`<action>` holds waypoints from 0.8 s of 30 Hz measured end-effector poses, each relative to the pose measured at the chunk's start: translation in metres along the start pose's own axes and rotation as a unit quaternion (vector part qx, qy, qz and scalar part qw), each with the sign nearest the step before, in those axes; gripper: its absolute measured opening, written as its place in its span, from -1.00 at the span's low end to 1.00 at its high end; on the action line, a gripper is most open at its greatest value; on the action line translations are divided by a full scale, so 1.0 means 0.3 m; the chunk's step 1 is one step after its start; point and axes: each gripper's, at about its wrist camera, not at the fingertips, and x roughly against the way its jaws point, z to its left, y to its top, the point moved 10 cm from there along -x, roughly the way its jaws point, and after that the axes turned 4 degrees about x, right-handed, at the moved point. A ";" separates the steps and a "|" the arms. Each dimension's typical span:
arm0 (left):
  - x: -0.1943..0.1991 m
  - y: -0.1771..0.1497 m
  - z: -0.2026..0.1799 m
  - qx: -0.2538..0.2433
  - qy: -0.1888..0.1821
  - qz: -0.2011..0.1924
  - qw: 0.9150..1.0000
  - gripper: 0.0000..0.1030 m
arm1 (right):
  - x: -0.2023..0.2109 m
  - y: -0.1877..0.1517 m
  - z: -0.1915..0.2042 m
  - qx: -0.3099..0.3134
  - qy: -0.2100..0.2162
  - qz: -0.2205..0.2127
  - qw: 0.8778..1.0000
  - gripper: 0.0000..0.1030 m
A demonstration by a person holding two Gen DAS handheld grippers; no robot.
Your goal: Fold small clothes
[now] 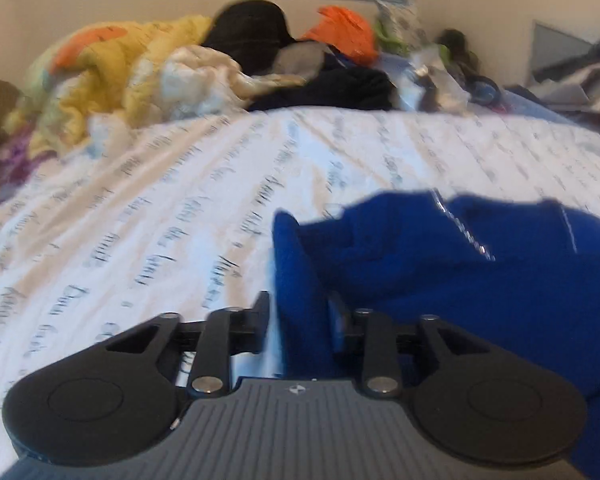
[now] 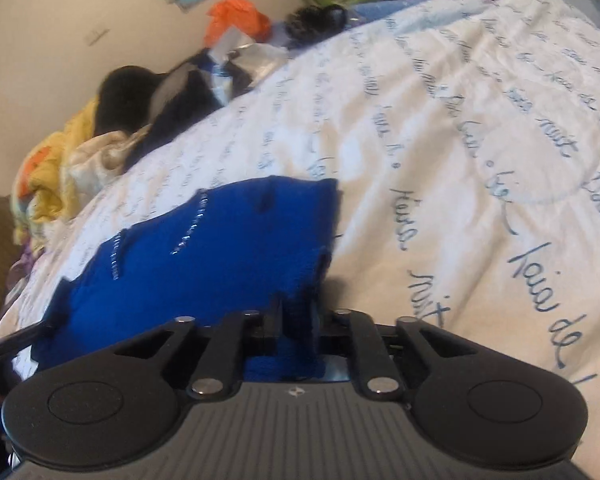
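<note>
Nearest the lens in both wrist views sits the dark ribbed body of each tool, and just beyond it a fold of the blue garment (image 1: 480,280) rises between the jaws; in the left wrist view the left gripper (image 1: 300,316) has its jaws at a middling width with a thick upright pleat of blue cloth filling the gap, so it reads as a hold on the garment's edge; in the right wrist view the right gripper (image 2: 298,320) has its jaws drawn narrow, pinched on a thinner tuck of the same cloth at lower centre of the frame. From the left jaws the bulk of the garment spreads toward the right half of the frame; from the right jaws it spreads toward the left and centre, its line of small silvery studs running up toward the upper left; so the cloth appears to hang between the two tools, its long axis running roughly from one to the other, each hand holding one end. Under it lies the bed (image 2: 460,140), its white cover printed with script; a heap of other clothes (image 1: 140,60) sits well apart along the top of the left view. My judgement: the coming fold turns on carrying both held ends together across that axis.
</note>
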 end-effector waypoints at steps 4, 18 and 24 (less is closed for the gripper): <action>0.147 0.104 -0.045 0.010 -0.030 -0.104 0.994 0.82 | 0.114 0.081 0.107 0.056 -0.023 -0.110 0.992 -0.66; -0.138 0.099 -0.048 -0.068 -0.051 -0.001 0.996 0.31 | -0.145 -0.023 0.300 0.199 0.023 0.016 0.980 -0.63; -0.254 0.204 -0.123 -0.091 -0.080 0.027 0.992 0.42 | -0.214 0.247 0.183 0.161 -0.016 -0.023 0.987 0.46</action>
